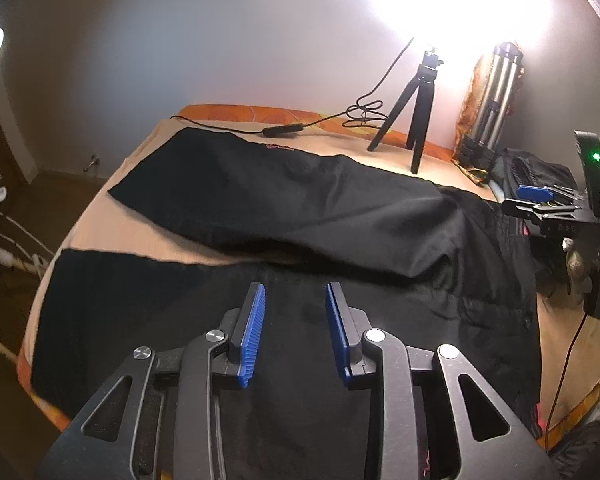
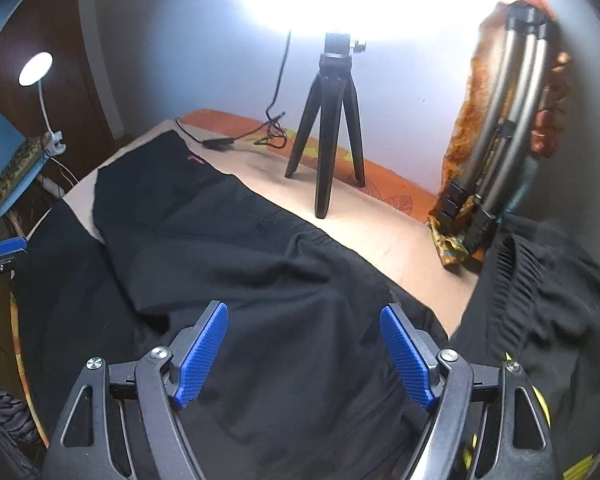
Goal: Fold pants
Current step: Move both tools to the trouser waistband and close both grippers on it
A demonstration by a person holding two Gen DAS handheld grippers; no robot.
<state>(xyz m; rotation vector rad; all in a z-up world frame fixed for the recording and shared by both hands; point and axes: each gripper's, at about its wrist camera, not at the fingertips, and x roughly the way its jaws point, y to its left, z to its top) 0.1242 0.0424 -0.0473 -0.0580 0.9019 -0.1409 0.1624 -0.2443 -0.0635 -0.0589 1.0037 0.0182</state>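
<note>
Black pants [image 1: 284,200] lie spread on a bed with a beige sheet [image 1: 172,236]. The two legs run off to the left in a V, and the waist end is at the right. My left gripper [image 1: 295,286] hovers over the near leg [image 1: 140,312], its blue pads a narrow gap apart with only the flat cloth below them. My right gripper [image 2: 303,310] stands wide open above the upper part of the pants [image 2: 260,264], gripping nothing. Each gripper also shows at the edge of the other's view: the right gripper [image 1: 532,192] and the left gripper [image 2: 4,246].
A small black tripod [image 2: 328,140] with a bright lamp stands on the bed's far side, its cable [image 1: 340,118] along the far edge. A folded silver tripod [image 2: 512,120] leans on the wall by orange cloth. Another dark garment [image 2: 540,280] lies at the right. A desk lamp [image 2: 36,64] is at the left.
</note>
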